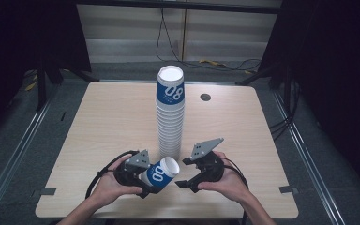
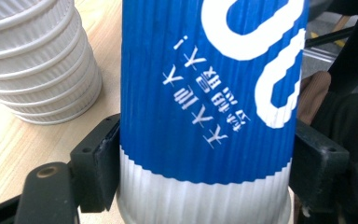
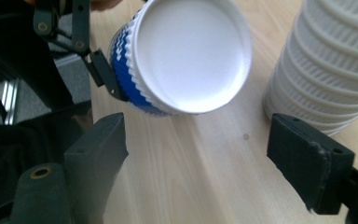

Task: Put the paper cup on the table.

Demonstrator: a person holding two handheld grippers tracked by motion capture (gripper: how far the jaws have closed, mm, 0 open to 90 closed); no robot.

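One blue-and-white cup (image 1: 161, 172) is being held clamped in the left tongs (image 1: 146, 180), its long axis tilted, mouth pointing toward the right tongs (image 1: 183, 172). These are standing apart and empty, just beside that mouth, the tall cup stack (image 1: 170, 112) beyond.

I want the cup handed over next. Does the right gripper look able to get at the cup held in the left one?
Probably yes. The cup, clamped by the left gripper, points its open rim toward the right gripper, whose jaws stand apart with bare table between.
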